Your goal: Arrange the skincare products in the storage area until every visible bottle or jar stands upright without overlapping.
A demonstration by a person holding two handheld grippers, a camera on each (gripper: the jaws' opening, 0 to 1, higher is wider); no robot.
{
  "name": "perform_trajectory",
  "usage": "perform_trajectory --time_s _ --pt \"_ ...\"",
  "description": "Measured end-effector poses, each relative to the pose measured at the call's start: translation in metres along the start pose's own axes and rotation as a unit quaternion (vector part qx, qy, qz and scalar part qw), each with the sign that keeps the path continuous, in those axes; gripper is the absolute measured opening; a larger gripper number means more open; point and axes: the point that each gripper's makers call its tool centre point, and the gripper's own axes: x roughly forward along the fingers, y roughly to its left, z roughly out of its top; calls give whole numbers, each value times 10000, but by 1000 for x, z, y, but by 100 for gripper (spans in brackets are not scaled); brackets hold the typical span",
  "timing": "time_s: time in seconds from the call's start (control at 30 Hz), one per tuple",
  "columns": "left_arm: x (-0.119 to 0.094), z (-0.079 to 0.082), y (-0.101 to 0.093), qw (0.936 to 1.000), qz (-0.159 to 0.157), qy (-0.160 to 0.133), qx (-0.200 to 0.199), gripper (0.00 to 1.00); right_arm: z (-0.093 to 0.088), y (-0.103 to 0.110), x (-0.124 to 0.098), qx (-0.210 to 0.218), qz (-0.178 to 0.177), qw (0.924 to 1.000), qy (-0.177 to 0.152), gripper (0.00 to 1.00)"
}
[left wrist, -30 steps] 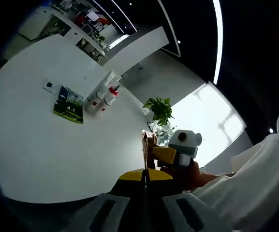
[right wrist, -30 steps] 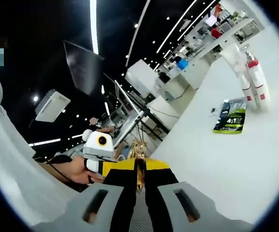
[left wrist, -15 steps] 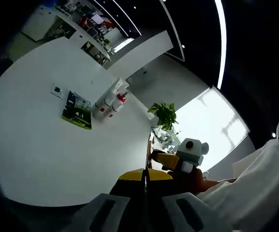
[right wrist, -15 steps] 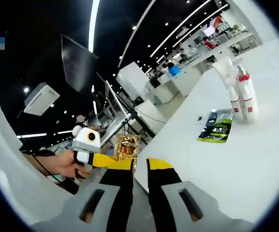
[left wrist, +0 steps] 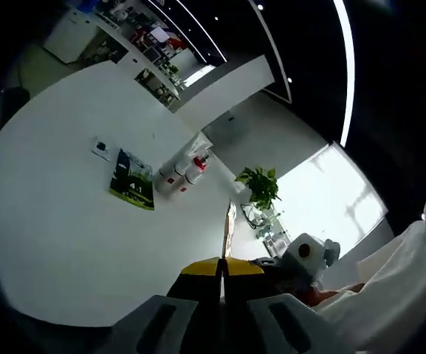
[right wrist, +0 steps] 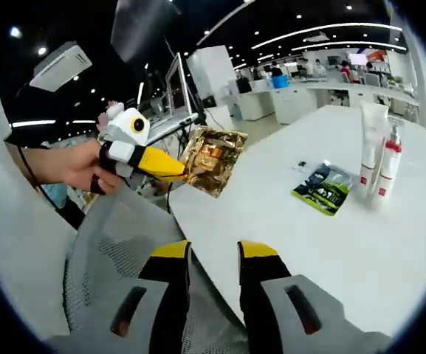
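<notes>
Your left gripper (right wrist: 170,167) pinches a gold sachet (right wrist: 213,158) over the table (right wrist: 360,243) edge; bottles (right wrist: 379,166) stand far beyond. Your right gripper (right wrist: 211,254) gapes empty.

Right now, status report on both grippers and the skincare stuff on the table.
Left gripper shut on gold sachet. Right gripper open, holding nothing. Tube and spray bottle upright on white table; green sachet flat beside them.
</notes>
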Motion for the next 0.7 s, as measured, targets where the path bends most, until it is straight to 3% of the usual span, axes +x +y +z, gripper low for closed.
perform_trajectory --time_s 0.1,0.23,0.47,0.7 --pt "-2 15 8 10000 62 -23 -16 1 -8 -1 3 67 29 10000 50 22" --pt "-2 33 19 9998 190 33 26 1 -1 -4 3 -124 -50 9999 -64 22" --pt "3 66 46 9993 377 40 34 1 -8 -1 7 -297 17 9995 132 22" --pt "17 80 75 9975 611 344 -56 1 -12 -5 8 -202 -21 9996 203 22"
